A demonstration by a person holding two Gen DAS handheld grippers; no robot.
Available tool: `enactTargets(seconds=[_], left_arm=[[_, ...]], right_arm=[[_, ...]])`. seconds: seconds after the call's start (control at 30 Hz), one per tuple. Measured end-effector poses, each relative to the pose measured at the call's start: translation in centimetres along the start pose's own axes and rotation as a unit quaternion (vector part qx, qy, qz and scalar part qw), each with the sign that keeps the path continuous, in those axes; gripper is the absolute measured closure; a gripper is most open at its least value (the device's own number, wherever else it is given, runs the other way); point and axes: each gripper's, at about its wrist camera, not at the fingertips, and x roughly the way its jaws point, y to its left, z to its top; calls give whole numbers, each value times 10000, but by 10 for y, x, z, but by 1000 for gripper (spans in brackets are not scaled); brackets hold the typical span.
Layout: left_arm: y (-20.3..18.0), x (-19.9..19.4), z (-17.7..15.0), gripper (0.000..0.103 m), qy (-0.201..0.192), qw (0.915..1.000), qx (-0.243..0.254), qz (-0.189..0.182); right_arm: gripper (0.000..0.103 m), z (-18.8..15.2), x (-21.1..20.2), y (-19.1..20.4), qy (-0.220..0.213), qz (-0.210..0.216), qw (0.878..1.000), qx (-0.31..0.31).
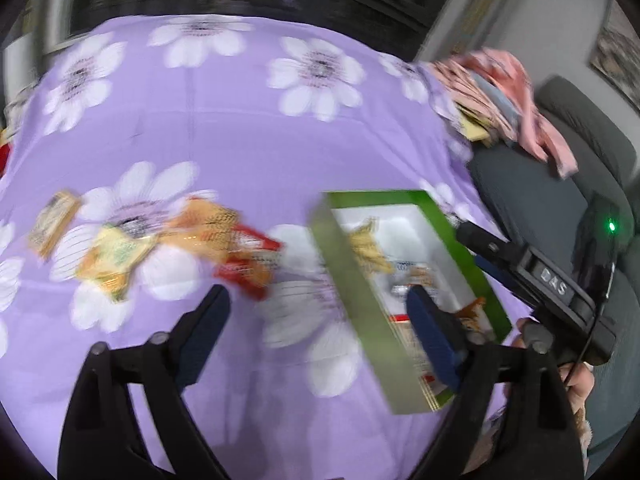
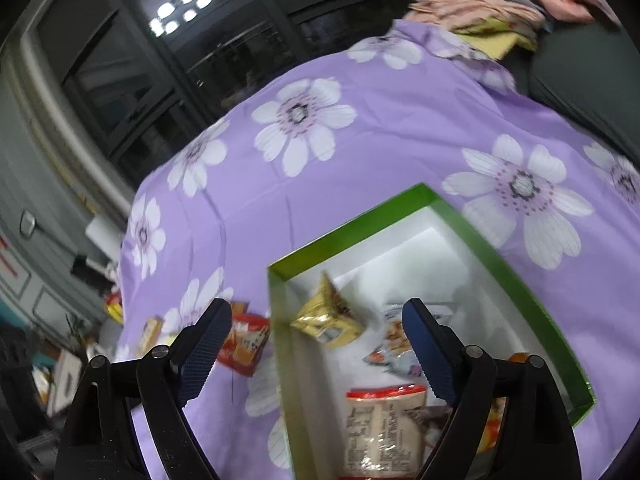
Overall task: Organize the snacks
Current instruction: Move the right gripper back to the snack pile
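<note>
A green box (image 1: 352, 292) with a white inside stands on a purple flowered cloth (image 1: 240, 132). My left gripper (image 1: 316, 292) is open over the cloth beside the box, with nothing between its fingers. Left of it lie a yellow packet (image 1: 112, 260), an orange-red packet (image 1: 240, 248) and a small tan packet (image 1: 52, 220), all blurred. My right gripper (image 2: 316, 308) is open above the box (image 2: 352, 229), empty. Inside the box lie a yellow packet (image 2: 328, 316), a white-blue packet (image 2: 396, 340) and a beige bag with a red top (image 2: 380, 428). A red packet (image 2: 244, 340) lies outside its left wall.
A heap of pink and yellow clothes (image 1: 500, 92) (image 2: 500, 4) sits on a dark grey sofa (image 1: 540, 200) right of the cloth. Dark glass doors (image 2: 160, 60) stand behind. Clutter (image 2: 60, 376) lies on the floor at the left. The other gripper's black body (image 1: 532, 276) reaches in by the box.
</note>
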Motion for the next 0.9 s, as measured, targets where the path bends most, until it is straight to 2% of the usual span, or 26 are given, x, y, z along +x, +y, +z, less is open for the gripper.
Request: enactTargets(seconds=[0.13,0.27,0.37,0.43,0.5,0.6,0.63,0.67,0.73,0.8,0.9], left_arm=[[39,-31,-8,1,-287,9985,-338,313],[74,-53,-14,1,-273,9962,-602,563],[104,-74,-21,1,-410,9926,-764,849],[128,-86,-28,0,-572,9882,-932,1076],[150,-88,-33,1,-516,9849,-1059,1266],[185,-90,-42,1,-579,9762,-1529,1423],[198,-91,-43,1,-484,9714,-1692,1591],[206,-93,-44,1,-438,9688,-1770,1678],[223,-102,-42,1,-620,9626,-1969,1757],[238,-111,-42,1,-740,9531,-2188,1957],[251,-125,-44,1,-862,9466,-2370,2009]], right_arm=[[14,-9,6,31,23,-43,9993,-379],[8,-20,14,58,114,3,9972,-741],[6,-32,22,79,218,43,9940,-1073],[6,-39,26,90,316,135,9923,-1192],[6,-46,33,101,490,394,9909,-1194],[6,-60,48,118,905,899,9855,-1122],[6,-65,53,124,1038,984,9834,-1114],[6,-71,61,133,1209,1046,9810,-1097],[6,-79,79,151,1519,1157,9764,-1011],[6,-85,97,170,1791,1167,9728,-892],[6,-91,125,213,2111,1199,9667,-813]])
